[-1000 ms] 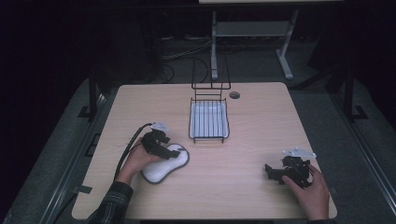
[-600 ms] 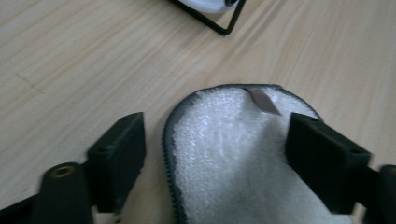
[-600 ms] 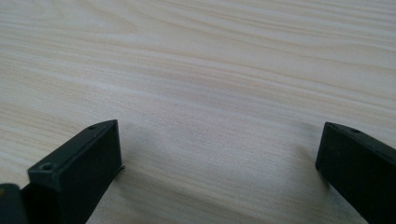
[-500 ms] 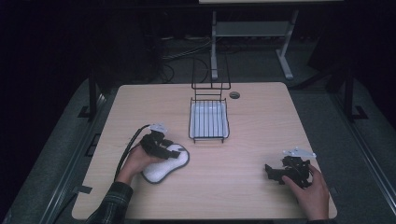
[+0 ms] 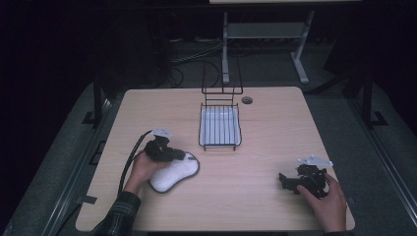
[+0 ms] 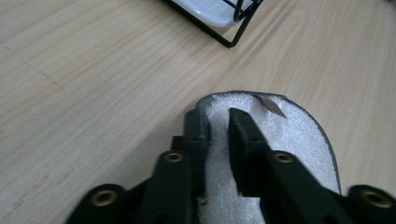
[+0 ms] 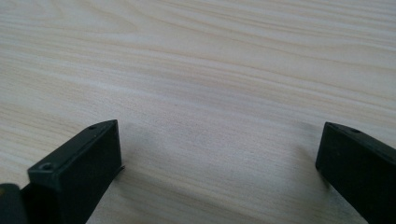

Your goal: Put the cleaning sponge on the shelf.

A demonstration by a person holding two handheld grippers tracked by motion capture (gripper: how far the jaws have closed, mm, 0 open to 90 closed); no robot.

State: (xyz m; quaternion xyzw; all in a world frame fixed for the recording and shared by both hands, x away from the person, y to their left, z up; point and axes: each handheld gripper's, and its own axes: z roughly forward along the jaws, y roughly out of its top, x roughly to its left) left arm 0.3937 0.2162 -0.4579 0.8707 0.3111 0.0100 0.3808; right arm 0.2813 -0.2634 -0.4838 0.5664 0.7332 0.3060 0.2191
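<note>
White fuzzy slipper [image 5: 174, 171] lay on table [image 5: 275, 137] near wire rack [image 5: 220, 127]. Left gripper [image 6: 217, 123] jaws had just been closing, pinching its edge: grasp step. Next likely lift toward rack. Right gripper [image 7: 219, 154] spread, empty.

a dim lab or test room: bare wooden table [image 5: 255, 172], cables on the floor [image 5: 196, 54], metal desk frame [image 5: 265, 34].

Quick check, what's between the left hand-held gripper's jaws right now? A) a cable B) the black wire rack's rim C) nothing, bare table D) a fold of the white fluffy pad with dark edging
D: in the left gripper view the left hand-held gripper pinches a raised fold of the white fluffy pad with dark edging; its jaws have just been closing on it.
</note>
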